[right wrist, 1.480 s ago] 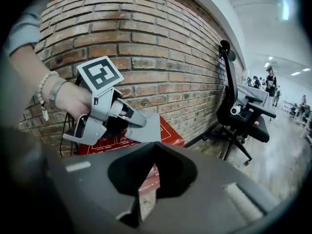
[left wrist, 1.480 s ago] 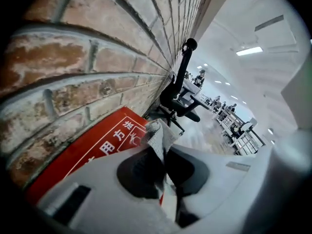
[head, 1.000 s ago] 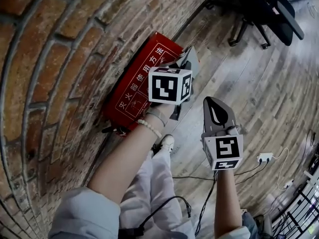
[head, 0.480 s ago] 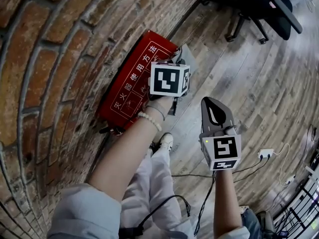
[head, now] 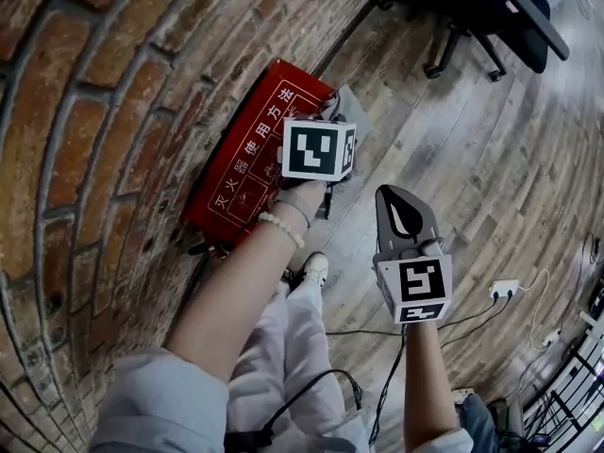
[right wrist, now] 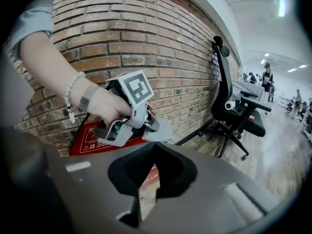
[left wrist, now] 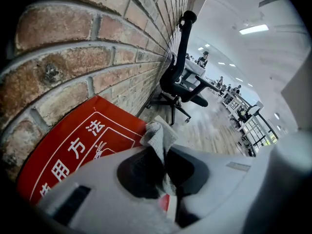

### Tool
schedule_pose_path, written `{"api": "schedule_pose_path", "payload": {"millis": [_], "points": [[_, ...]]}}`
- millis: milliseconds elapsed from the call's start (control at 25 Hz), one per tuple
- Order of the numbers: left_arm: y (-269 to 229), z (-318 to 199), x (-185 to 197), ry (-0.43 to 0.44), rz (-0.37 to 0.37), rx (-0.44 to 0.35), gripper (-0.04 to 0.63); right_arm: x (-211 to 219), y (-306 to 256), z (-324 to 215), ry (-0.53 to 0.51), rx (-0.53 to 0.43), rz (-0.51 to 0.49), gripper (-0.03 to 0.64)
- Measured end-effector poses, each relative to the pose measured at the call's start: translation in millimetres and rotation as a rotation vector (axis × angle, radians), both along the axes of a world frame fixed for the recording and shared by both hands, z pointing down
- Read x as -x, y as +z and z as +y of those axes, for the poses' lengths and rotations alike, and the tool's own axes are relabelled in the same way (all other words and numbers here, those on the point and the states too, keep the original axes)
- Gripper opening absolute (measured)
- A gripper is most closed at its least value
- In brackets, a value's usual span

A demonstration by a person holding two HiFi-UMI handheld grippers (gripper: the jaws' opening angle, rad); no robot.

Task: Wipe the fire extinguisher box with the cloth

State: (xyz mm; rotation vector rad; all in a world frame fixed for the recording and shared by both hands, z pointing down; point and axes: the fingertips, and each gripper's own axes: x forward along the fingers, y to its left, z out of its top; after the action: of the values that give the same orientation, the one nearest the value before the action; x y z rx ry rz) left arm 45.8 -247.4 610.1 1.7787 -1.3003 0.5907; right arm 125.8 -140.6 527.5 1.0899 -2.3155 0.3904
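The red fire extinguisher box (head: 247, 163) with white print lies at the foot of the brick wall (head: 104, 111). My left gripper (left wrist: 165, 152) is shut on a grey cloth (left wrist: 157, 133), which it holds against the box's edge on the floor side. From the head view the cloth (head: 351, 109) shows just past the left gripper's marker cube (head: 319, 149). My right gripper (head: 394, 196) hovers shut and empty over the wooden floor, to the right of the box. Its own view shows the left gripper (right wrist: 127, 115), the cloth (right wrist: 161, 129) and the box (right wrist: 90, 136).
A black office chair (head: 491, 26) stands on the wooden floor beyond the box, close to the wall. Cables and a white power adapter (head: 502, 291) lie on the floor at the lower right. The person's leg and shoe (head: 313, 272) are below the box.
The left gripper with the cloth has shifted a little toward the far end of the box. The right gripper has stayed about where it was.
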Motion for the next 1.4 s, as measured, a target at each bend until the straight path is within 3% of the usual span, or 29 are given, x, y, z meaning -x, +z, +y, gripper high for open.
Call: {"api": "schedule_pose_path", "payload": {"millis": [1400], "points": [[1, 61, 37, 0.006, -0.034, 0.037, 0.014, 32, -8, 30, -0.035, 0.001, 0.009, 0.011]]}}
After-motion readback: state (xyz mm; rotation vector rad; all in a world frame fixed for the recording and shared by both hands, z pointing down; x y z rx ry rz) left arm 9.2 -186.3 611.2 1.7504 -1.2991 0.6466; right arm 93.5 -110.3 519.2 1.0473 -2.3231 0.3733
